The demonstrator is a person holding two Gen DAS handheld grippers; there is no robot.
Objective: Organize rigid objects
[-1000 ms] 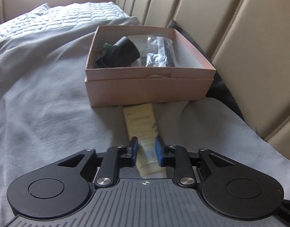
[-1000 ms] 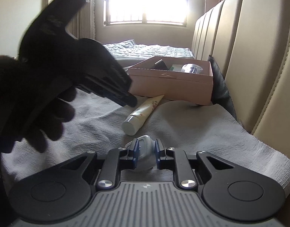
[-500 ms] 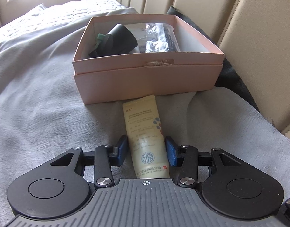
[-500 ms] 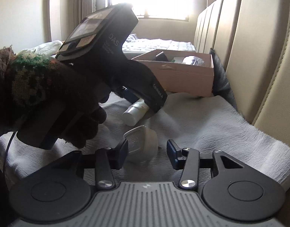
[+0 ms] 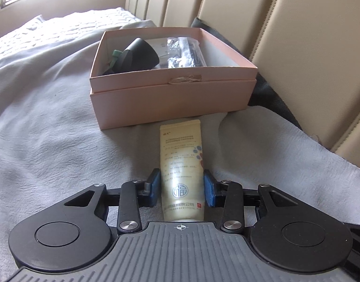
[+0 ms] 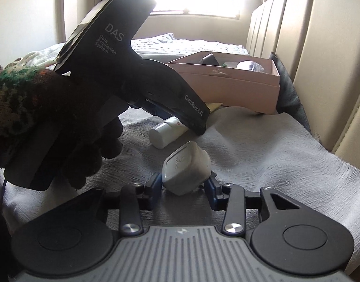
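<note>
A cream tube (image 5: 181,155) lies lengthwise on the grey blanket, its flat end near the pink box (image 5: 170,101). My left gripper (image 5: 182,188) straddles the tube's lower half; its jaws are closing and both blue pads (image 5: 156,185) touch the tube's sides. In the right wrist view a white plug-shaped charger (image 6: 184,164) sits between the fingers of my right gripper (image 6: 183,185), whose jaws are closing with the pads against its sides. The left tool's black housing (image 6: 114,70) and a gloved hand (image 6: 62,129) fill the left, over the tube's white cap (image 6: 160,136).
The open box holds a black cone-shaped object (image 5: 137,56) and a clear bag of dark parts (image 5: 183,54). A beige padded backrest (image 5: 309,47) runs along the right, with dark cloth (image 5: 269,98) wedged beside the box. Quilted bedding (image 5: 62,28) lies beyond.
The left gripper opened wider, slid forward along the tube and narrowed onto it. The right gripper went from nearly shut behind the charger to wide, then closed around it.
</note>
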